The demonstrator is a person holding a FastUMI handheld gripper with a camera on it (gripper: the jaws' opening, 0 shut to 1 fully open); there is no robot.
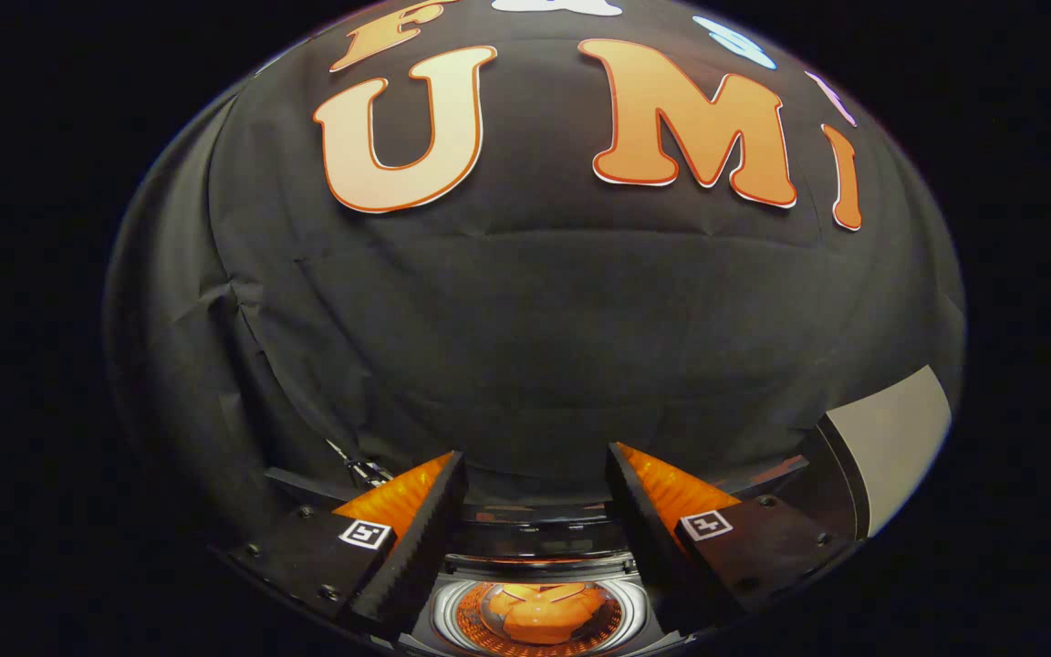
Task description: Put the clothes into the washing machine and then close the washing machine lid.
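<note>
My gripper [535, 453] is open, its fingers [430, 525] spread wide with nothing between them. It points at the black cloth wall. Low between the fingers I see the top of the washing machine [535, 538] with its round drum opening [536, 616]. An orange bundle [539, 613], apparently the clothes, lies inside the drum. I cannot tell whether a glass lid covers the drum. The fingers are above the opening and touch neither the machine nor the bundle.
A pale grey panel with a dark edge [890, 438] stands upright to the right of the right finger; it may be the machine's raised lid. A thin metal piece [361, 467] shows just beyond the left finger.
</note>
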